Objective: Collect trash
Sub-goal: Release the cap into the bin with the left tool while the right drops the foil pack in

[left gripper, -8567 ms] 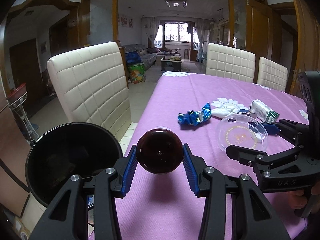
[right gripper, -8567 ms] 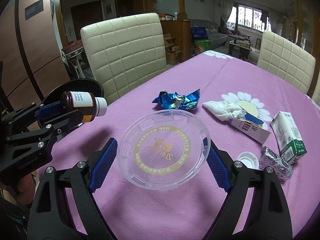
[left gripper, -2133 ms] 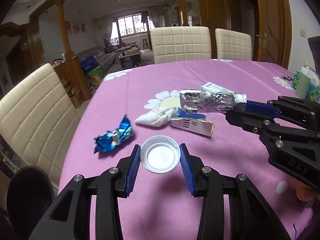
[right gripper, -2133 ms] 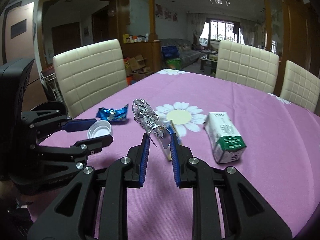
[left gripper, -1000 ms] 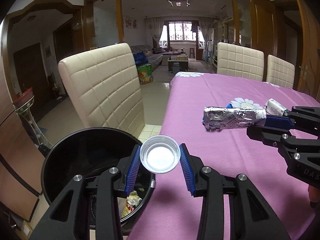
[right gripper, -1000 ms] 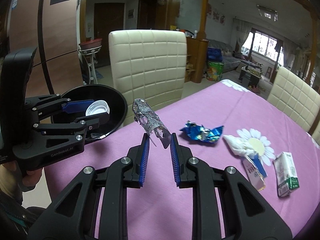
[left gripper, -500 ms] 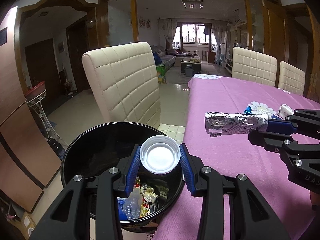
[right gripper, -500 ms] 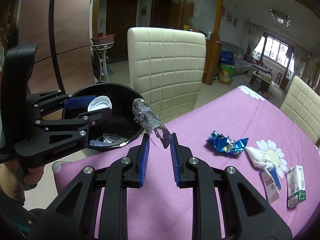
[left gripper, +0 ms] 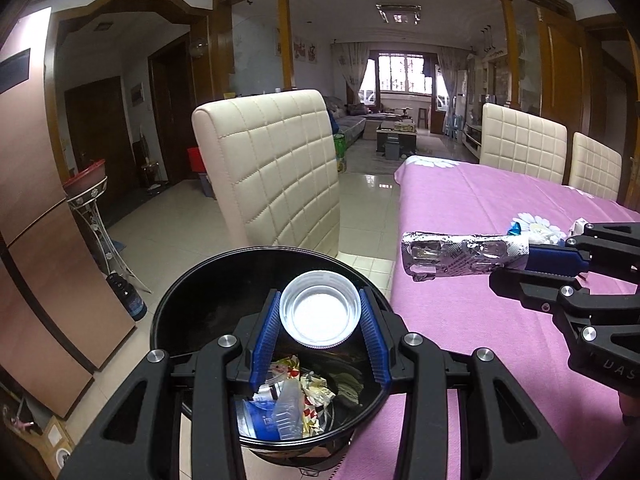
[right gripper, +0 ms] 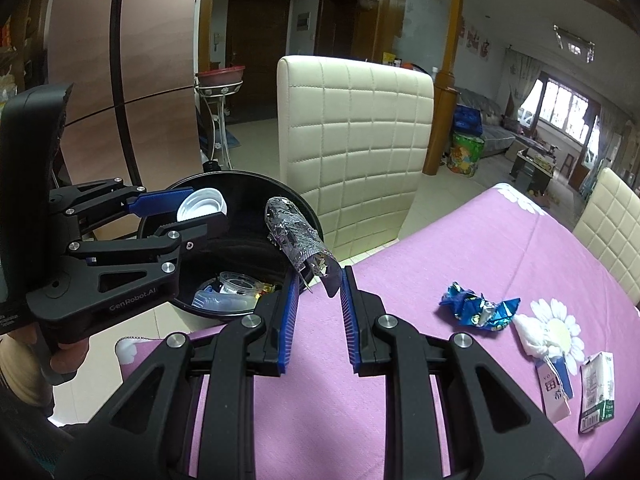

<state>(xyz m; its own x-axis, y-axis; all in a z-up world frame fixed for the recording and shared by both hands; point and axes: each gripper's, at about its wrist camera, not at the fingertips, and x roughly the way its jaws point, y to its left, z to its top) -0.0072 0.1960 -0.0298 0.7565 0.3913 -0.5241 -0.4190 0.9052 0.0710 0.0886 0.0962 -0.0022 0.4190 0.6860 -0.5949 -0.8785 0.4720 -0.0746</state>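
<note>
- A white bottle cap (left gripper: pixel 320 315) is clamped between the blue pads of the left gripper (left gripper: pixel 320 320), low in the centre of the left wrist view, above the open black trash bin (left gripper: pixel 180 308).
- A crumpled foil blister strip (right gripper: pixel 298 236) is pinched in the narrow-set right gripper (right gripper: pixel 318 280), mid-frame in the right wrist view, over the bin's rim by the purple table (right gripper: pixel 460 248).
</note>
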